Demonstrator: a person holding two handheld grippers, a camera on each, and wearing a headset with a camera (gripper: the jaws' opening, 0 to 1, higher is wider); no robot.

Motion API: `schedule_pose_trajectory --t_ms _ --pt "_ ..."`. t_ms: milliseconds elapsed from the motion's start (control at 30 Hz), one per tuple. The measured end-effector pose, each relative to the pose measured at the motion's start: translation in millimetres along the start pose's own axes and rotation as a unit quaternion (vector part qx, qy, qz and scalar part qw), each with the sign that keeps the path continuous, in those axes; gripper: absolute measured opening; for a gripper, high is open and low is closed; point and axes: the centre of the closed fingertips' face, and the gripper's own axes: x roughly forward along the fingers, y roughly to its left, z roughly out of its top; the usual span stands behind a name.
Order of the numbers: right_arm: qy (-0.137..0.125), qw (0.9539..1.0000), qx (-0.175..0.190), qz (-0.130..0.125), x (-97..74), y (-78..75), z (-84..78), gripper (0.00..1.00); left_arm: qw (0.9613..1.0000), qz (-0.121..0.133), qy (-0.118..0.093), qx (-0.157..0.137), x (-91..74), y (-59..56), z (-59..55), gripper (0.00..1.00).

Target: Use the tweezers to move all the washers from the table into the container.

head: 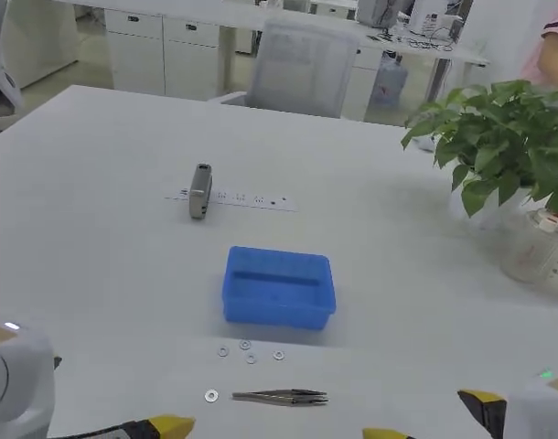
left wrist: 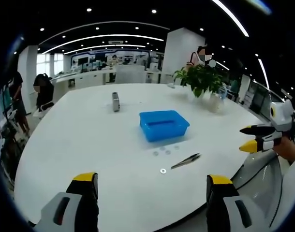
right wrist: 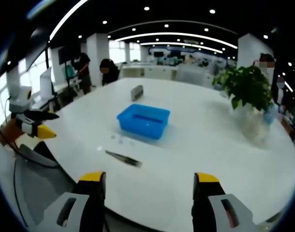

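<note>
Left gripper (left wrist: 152, 178) and right gripper (right wrist: 149, 177) fingers (left wrist: 84, 178) wide, tweezers (head: 281, 396) beside washers (head: 245, 345), container (head: 277, 309) behind, plant (head: 498, 128) aside

Shiny metal is seen on tweezers (head: 281, 396) and washers (head: 245, 346), smooth plastic on the container (head: 279, 315) at 12 o'clock, table (head: 96, 256) is matt.

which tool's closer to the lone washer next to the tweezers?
Left. The left tool is at the near edge of the table, just short of the lone washer. The right tool sits along the same edge, past the other end of the tweezers.
</note>
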Motion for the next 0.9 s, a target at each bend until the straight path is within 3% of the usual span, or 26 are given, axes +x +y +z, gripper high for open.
schedule_pose_trajectory --t_ms 167,267,433,533,667,767,900 --pt "-0.003 1.0000 0.005 -0.001 -0.2 0.6 -0.1 0.70 0.9995 -0.027 -0.003 0.018 8.1 -8.8 6.7 0.87" --pt "0.003 1.0000 0.000 -0.001 0.8 1.1 -1.8 0.69 0.9981 -0.055 0.011 0.027 19.1 -15.3 4.4 0.82" --pt "0.008 1.0000 0.001 0.000 2.7 -0.3 -3.4 0.67 0.9945 -0.093 0.020 0.044 33.5 -25.8 5.2 0.63" --pt "0.018 0.9998 0.001 0.005 5.7 0.9 -6.6 0.66 0.9888 -0.120 0.046 0.076 49.4 -33.7 -0.2 0.58" --pt "0.027 0.9996 -0.001 0.011 7.7 2.8 -9.1 0.65 0.9826 -0.144 0.060 0.101 67.3 -41.1 -3.9 0.43" --pt "0.033 0.9993 -0.001 0.015 10.6 4.0 -11.7 0.63 0.9742 -0.170 0.078 0.126 84.1 -48.2 -10.5 0.35" --pt "0.043 0.9988 0.006 0.023 15.5 5.7 -16.2 0.63 0.9657 -0.189 0.087 0.156 104.8 -54.1 -17.5 0.29"
